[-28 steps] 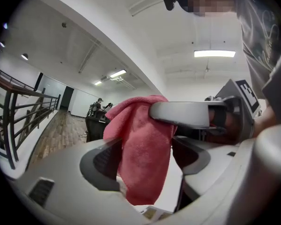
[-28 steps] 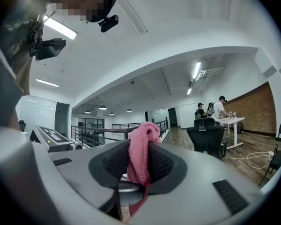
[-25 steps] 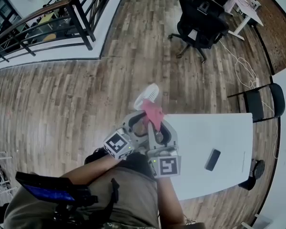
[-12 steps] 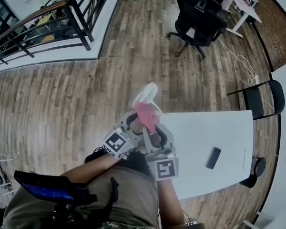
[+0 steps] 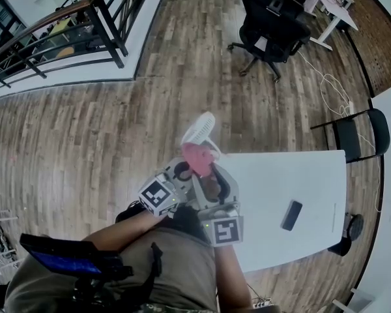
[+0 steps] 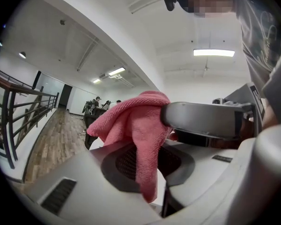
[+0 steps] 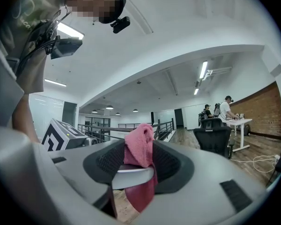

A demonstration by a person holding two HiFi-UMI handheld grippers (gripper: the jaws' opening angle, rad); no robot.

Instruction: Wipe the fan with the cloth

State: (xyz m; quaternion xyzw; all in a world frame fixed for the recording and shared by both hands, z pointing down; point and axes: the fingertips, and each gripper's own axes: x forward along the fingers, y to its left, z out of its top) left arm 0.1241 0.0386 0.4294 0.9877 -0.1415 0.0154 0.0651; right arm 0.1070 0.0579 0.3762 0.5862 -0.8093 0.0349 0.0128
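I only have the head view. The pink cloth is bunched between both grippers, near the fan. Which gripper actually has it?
Observer: The left gripper. Its jaws have just been closing and now pinch the cloth between them.
Operator: Is the right one off it?
Observer: The right gripper has just been opening its jaws. The cloth stands between them, but both pads are clear of it.
Operator: Any slack?
Observer: Yes, a tail of it hangs below the right jaws.
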